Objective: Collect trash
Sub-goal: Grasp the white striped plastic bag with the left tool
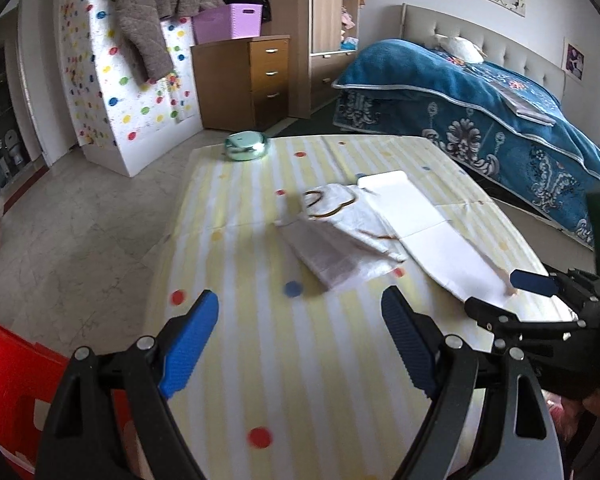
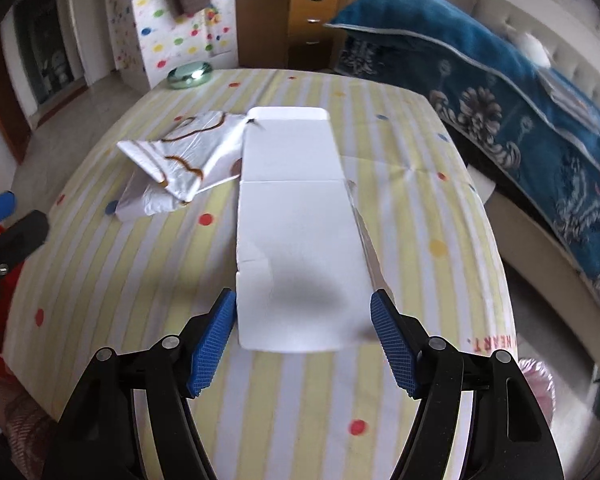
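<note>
Striped dotted tablecloth (image 2: 140,280), flat white box (image 2: 296,232), bed (image 1: 500,112) behind, both grippers' fingers apart.

Bed (image 1: 480,96) with blue patterned cover seen right of wooden drawer unit (image 1: 256,80); pale tiled floor (image 1: 72,216) left; dotted wardrobe (image 1: 112,92) beside.

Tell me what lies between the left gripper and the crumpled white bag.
Only bare striped tablecloth, with a blue dot and a red dot printed on it, separates the open left gripper from the crumpled white bag. The left wrist view shows this.
</note>
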`<state>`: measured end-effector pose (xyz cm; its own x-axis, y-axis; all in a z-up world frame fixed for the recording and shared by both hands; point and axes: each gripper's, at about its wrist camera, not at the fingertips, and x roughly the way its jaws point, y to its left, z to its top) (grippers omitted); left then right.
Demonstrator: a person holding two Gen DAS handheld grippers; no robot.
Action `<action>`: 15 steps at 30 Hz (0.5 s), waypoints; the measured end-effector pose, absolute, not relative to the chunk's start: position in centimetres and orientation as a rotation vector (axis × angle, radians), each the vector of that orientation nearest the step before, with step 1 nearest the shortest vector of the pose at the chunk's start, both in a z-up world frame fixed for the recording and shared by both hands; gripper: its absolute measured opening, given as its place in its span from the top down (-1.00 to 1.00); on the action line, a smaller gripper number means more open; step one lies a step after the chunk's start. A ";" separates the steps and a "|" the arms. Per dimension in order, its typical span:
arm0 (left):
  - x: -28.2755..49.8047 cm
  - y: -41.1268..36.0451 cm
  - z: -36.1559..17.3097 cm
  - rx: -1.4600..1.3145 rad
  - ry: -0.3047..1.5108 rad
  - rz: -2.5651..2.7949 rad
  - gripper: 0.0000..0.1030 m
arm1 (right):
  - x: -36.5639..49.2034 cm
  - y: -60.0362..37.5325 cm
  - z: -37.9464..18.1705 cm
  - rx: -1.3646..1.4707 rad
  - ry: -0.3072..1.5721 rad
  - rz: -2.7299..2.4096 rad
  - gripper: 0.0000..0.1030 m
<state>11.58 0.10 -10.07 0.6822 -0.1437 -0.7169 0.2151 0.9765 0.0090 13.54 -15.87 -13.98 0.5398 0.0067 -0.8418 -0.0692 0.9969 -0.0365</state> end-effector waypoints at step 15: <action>15.4 -7.7 -11.1 0.300 0.744 -0.320 -0.58 | 12.5 -20.7 -11.7 -0.006 0.927 0.011 -0.35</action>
<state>15.45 -7.74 -11.12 0.6919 -0.1766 -0.7001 0.3862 0.9098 0.1522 12.52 -20.71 -11.71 0.6001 0.0065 -0.7999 -0.0120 0.9999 -0.0009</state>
